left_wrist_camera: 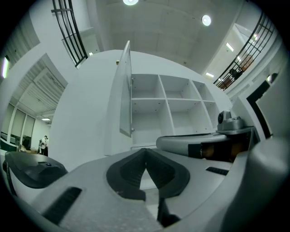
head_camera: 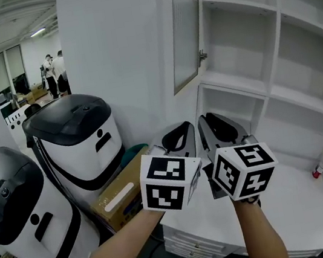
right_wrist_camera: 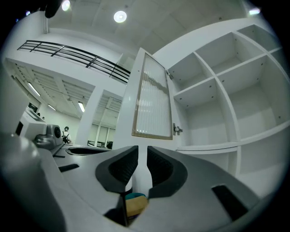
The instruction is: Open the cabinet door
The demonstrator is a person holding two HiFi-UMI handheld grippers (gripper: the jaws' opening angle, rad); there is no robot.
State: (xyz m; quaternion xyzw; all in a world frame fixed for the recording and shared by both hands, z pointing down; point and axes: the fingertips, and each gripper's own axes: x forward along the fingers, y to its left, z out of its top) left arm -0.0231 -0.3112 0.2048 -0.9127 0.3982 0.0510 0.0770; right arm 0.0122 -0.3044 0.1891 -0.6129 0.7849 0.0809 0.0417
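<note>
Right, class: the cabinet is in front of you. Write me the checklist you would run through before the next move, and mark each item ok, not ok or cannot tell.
1. Cabinet door stands open, swung away from the shelves: ok.
2. Left gripper holds nothing, jaw tips together: ok.
3. Right gripper holds nothing, jaws a little apart: ok.
4. Both grippers are short of the door and not touching it: ok.
5. Hinge is sound: cannot tell.
6. Cardboard box sits below the door, out of its swing: ok.
</note>
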